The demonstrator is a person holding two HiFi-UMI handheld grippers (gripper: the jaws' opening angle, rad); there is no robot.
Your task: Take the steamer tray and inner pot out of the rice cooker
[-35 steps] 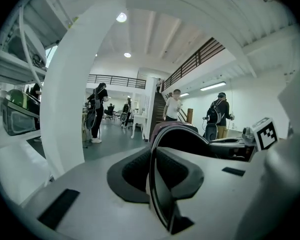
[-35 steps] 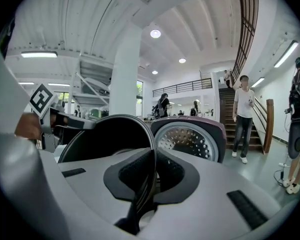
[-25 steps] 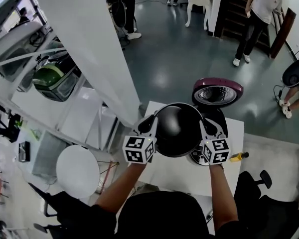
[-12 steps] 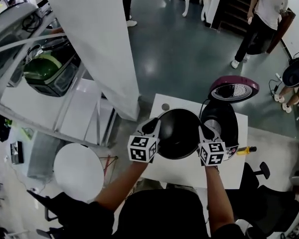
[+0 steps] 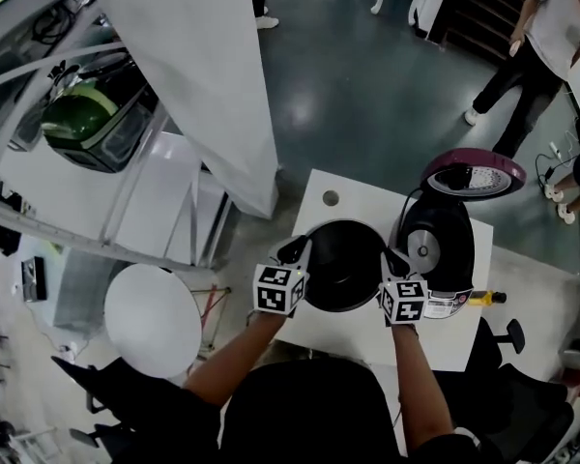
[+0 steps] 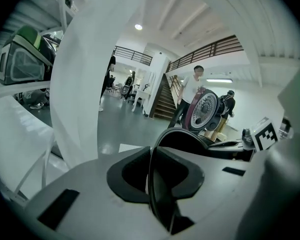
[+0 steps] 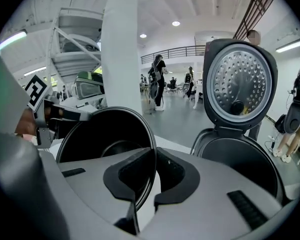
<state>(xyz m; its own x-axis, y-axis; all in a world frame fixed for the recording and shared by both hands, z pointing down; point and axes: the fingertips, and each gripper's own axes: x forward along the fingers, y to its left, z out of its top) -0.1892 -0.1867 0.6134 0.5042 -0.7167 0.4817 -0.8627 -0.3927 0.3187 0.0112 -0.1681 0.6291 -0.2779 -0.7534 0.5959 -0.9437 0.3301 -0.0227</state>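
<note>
The black inner pot [image 5: 343, 264] is out of the rice cooker [image 5: 435, 249], low over the white table [image 5: 340, 184] just left of it. I cannot tell whether it touches the tabletop. My left gripper [image 5: 295, 251] is shut on the pot's left rim, and my right gripper [image 5: 394, 262] is shut on its right rim. In the left gripper view the thin rim [image 6: 152, 184] runs between the pads. The right gripper view shows the pot's dark inside [image 7: 110, 139] and the open cooker [image 7: 240, 159] with its lid [image 7: 240, 86] raised. No steamer tray shows.
The cooker's maroon lid [image 5: 474, 177] stands open at the table's far right. A yellow-handled tool [image 5: 488, 298] lies by the cooker's front. A white column [image 5: 203, 66] rises left of the table, a round white stool [image 5: 153, 319] stands lower left, and a person [image 5: 551, 37] stands beyond.
Both grippers have come down together with the pot, from high in front of the cooker to low over the table at its left. Both grips have held.
</note>
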